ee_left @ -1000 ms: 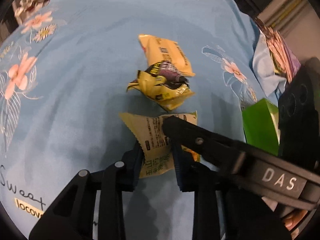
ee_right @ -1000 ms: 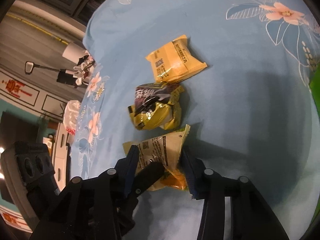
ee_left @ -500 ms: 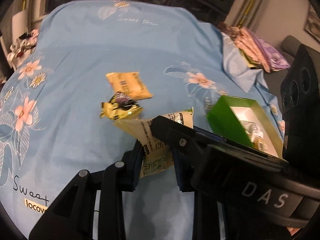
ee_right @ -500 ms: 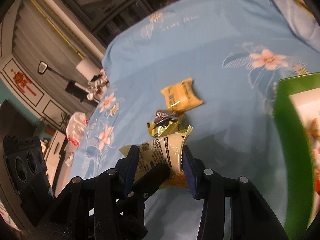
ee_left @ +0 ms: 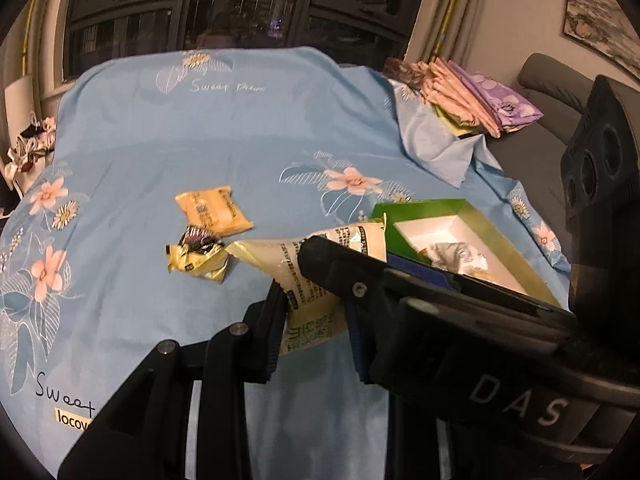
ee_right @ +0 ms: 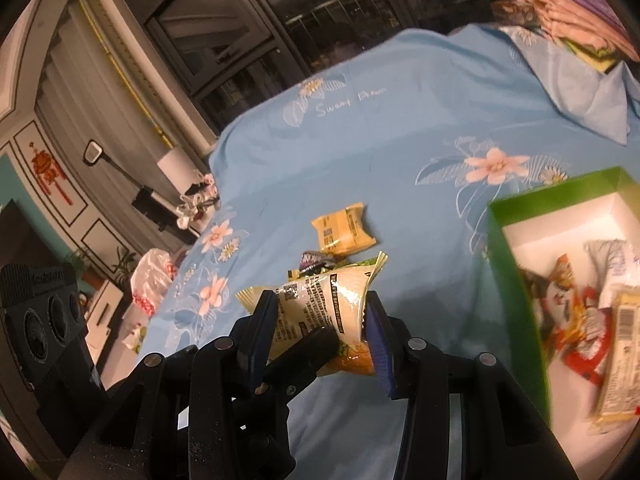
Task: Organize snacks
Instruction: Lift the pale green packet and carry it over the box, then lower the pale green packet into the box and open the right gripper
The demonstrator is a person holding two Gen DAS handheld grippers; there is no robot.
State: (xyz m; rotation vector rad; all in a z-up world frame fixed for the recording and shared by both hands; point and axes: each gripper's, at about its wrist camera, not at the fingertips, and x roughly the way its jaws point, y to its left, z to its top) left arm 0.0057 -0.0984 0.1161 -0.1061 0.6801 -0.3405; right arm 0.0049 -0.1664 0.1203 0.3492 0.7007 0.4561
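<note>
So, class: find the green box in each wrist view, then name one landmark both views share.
Left wrist: the green box sits right of centre, its near side hidden behind the other gripper.
Right wrist: it fills the right edge, snacks visible inside.
Shared landmark: the orange packet lying on the blue sheet, left of the box in both views.

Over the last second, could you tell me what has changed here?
Both grippers, left and right, lifted the pale yellow snack bag off the blue sheet toward the green box. Both grips held. The other two packets, yellow and crumpled, stayed put.
</note>
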